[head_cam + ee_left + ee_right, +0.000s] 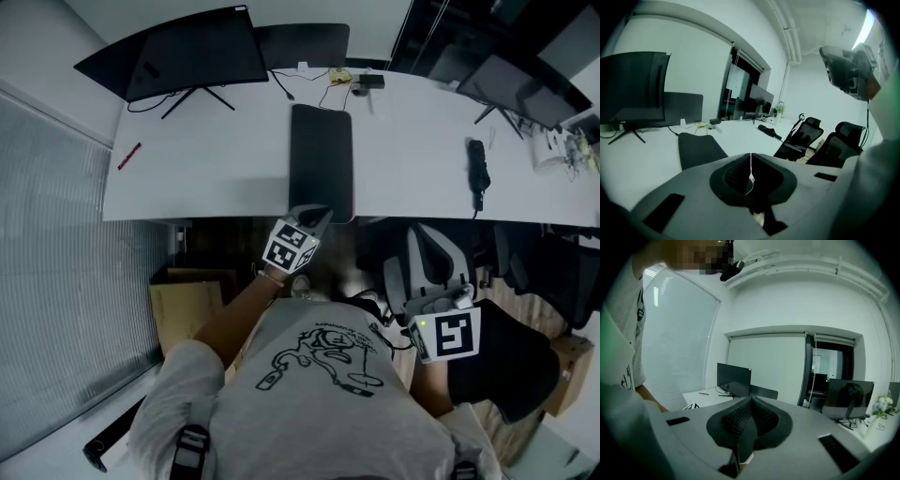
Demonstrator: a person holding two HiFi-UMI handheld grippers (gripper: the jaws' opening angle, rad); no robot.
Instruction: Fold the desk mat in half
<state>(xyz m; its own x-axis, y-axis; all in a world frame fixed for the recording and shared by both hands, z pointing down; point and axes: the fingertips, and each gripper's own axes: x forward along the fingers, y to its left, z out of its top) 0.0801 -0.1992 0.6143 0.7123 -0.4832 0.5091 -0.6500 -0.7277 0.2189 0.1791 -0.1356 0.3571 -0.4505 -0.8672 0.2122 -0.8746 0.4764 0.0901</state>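
Note:
The dark desk mat (321, 159) lies flat and unfolded on the white desk (206, 169), its long side running away from me. In the left gripper view the mat (699, 149) shows ahead and to the left of the jaws. My left gripper (317, 217) hangs at the mat's near short edge, by the desk's front edge. Its jaws (751, 171) are shut, with only a thin pale seam between them and no mat seen in them. My right gripper (439, 302) is off the desk, over the chair area to my right, and it (749, 420) is shut and empty.
A black monitor (187, 52) stands at the back left, another (516, 89) at the back right. A red pen (128, 156) lies at the left. Cables and an adapter (356, 82) sit behind the mat, a black object (478, 169) to its right. Office chairs (427, 258) and a cardboard box (187, 300) stand below the desk edge.

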